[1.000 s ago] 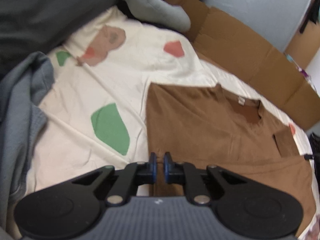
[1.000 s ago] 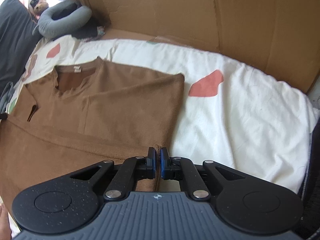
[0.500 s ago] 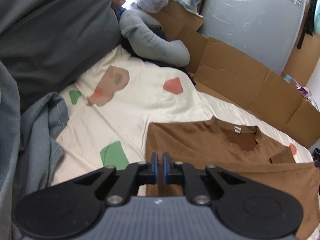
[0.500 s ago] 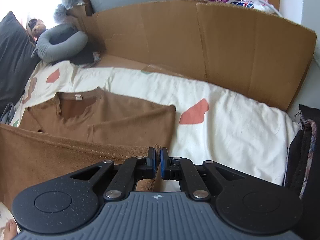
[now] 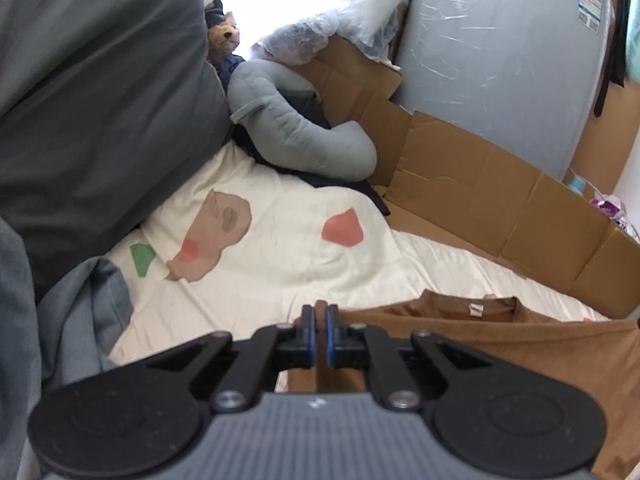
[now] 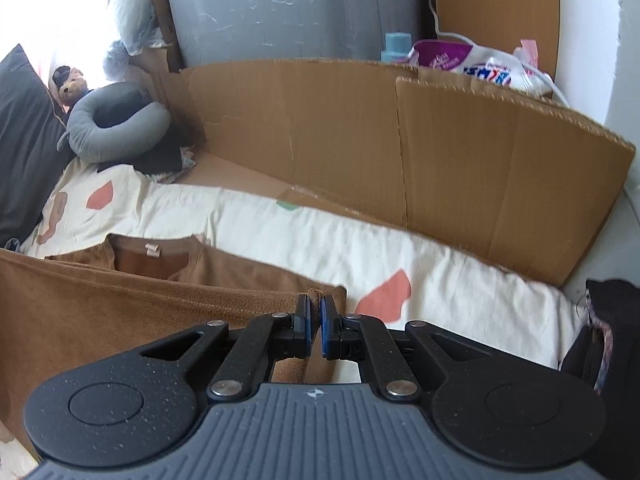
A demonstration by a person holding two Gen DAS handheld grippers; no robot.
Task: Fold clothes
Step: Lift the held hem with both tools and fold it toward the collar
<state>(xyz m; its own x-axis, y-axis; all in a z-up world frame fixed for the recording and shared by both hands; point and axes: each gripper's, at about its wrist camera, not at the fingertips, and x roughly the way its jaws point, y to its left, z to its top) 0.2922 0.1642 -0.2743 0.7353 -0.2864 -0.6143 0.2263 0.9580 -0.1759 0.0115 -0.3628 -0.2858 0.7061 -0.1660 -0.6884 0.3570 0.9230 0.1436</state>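
The left gripper (image 5: 320,312) is clamped on one corner of the brown shirt's (image 5: 500,344) hem, and the right gripper (image 6: 315,308) pinches the other corner. The hem hangs raised between them, while the collar end lies on the sheet (image 6: 320,240) near the cardboard (image 6: 440,152) at the bed's far edge.

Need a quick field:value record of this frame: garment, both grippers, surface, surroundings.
garment: brown t-shirt, hem edge lifted, collar end lying on the sheet
left gripper: shut on the shirt's hem corner
right gripper: shut on the other hem corner
surface: cream bedsheet with coloured patches
far side: cardboard panels standing along the bed
head end: grey neck pillow, dark grey pillow, plush toy
fold state: not yet folded over
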